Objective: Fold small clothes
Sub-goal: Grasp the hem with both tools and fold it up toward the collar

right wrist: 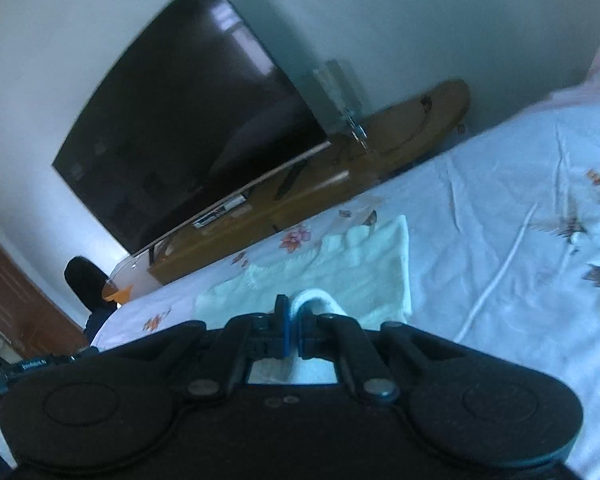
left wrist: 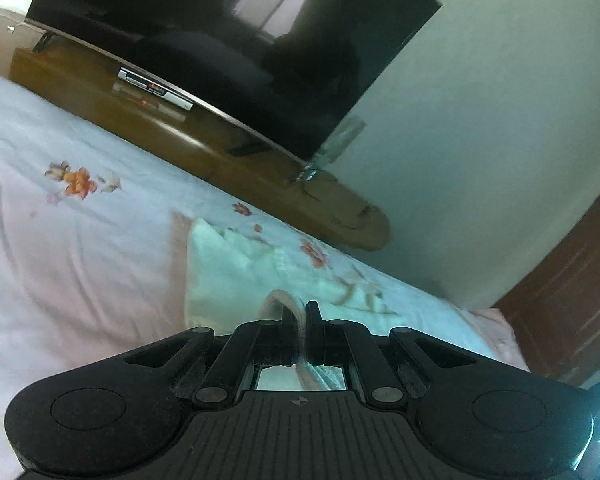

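A small pale mint-white garment [left wrist: 236,272] lies spread on the bed's floral sheet [left wrist: 72,248]; it also shows in the right wrist view [right wrist: 340,276]. My left gripper [left wrist: 299,312] is shut on a folded edge of the garment, which loops up between the fingers. My right gripper [right wrist: 295,312] is shut on another edge of the same garment, a white loop of cloth bulging above its fingertips. Both hold the cloth's near edge a little above the bed.
A large dark TV [left wrist: 228,52] stands on a low wooden cabinet [left wrist: 204,148] beyond the bed's far edge, against a pale wall. A set-top box [left wrist: 154,89] sits on the cabinet. A brown door [left wrist: 572,296] is at the right. A white cord [right wrist: 496,276] lies on the sheet.
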